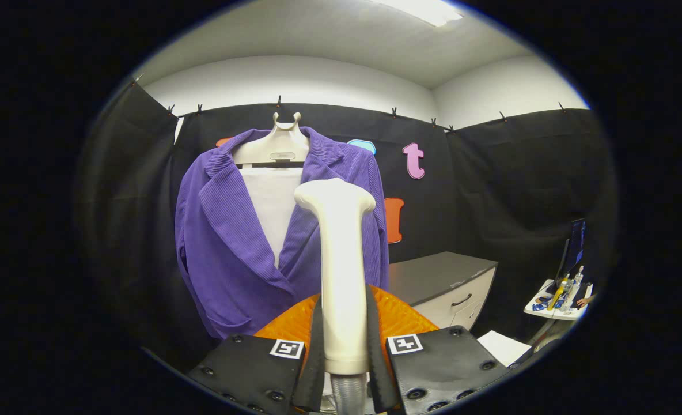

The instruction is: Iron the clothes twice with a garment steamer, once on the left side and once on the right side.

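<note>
The tool [344, 351] grips the steamer handle [341, 276] between both fingers, held upright so its head faces the purple jacket [226, 242], which hangs on a hanger [275, 147] just beyond it, ready for a pass.

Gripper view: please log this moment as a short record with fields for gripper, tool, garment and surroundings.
gripper: gripper shut on the steamer handle
tool: garment steamer upright between the fingers, head just in front of the jacket
garment: purple jacket on a hanger, white panel behind the lapels
surroundings: cabinet beyond the jacket
</note>
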Tool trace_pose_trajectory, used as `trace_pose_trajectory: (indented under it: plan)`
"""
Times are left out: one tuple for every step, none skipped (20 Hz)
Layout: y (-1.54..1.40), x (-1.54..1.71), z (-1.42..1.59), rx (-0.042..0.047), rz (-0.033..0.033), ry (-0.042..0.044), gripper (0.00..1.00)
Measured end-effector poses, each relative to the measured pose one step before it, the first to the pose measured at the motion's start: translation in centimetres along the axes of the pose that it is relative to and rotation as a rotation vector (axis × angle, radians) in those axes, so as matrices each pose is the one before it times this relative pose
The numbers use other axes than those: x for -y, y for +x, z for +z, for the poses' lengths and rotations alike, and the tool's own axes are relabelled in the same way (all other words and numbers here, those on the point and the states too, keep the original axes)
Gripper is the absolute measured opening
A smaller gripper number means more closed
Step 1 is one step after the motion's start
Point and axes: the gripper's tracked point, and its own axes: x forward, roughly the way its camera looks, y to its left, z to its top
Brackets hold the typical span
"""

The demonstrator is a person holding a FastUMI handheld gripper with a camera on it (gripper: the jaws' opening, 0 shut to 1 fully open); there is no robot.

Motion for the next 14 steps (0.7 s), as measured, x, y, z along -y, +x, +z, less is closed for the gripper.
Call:
trace_pose_trajectory:
  plan:
    - [0.155,-1.228,0.628,0.00747,0.02994,0.03218,0.39]
    - [0.091,-0.796,0.837,0.01335,0.01553,0.00349,0.39]
    - [0.045,-0.662,0.718,0.01615,0.00518,-0.01456,0.39]
    - [-0.091,-0.539,0.579,0.01763,0.00824,-0.01415,0.39]
    - [-0.059,-0.950,0.765,0.01527,0.01598,-0.00574,0.39]
    - [-0.022,-1.189,0.497,0.00937,0.02032,0.00094,0.39]
    - [-0.043,-1.147,0.391,0.00487,0.01887,0.00371,0.39]
    - [-0.010,-0.788,0.270,0.00458,0.01633,0.00076,0.39]
    - [0.137,-0.901,0.265,0.00402,0.01273,-0.00570,0.39]
    - [-0.069,-0.795,0.106,0.00232,0.01045,-0.01322,0.39]
    - [0.044,-0.827,-0.027,0.00090,0.01008,-0.01172,0.39]
    - [0.102,-0.763,0.028,0.00134,0.01230,-0.00677,0.39]
    - [0.119,-0.821,-0.016,-0.00024,0.01366,-0.00182,0.39]
    - [0.228,-0.758,-0.124,-0.00288,0.01221,-0.00151,0.39]
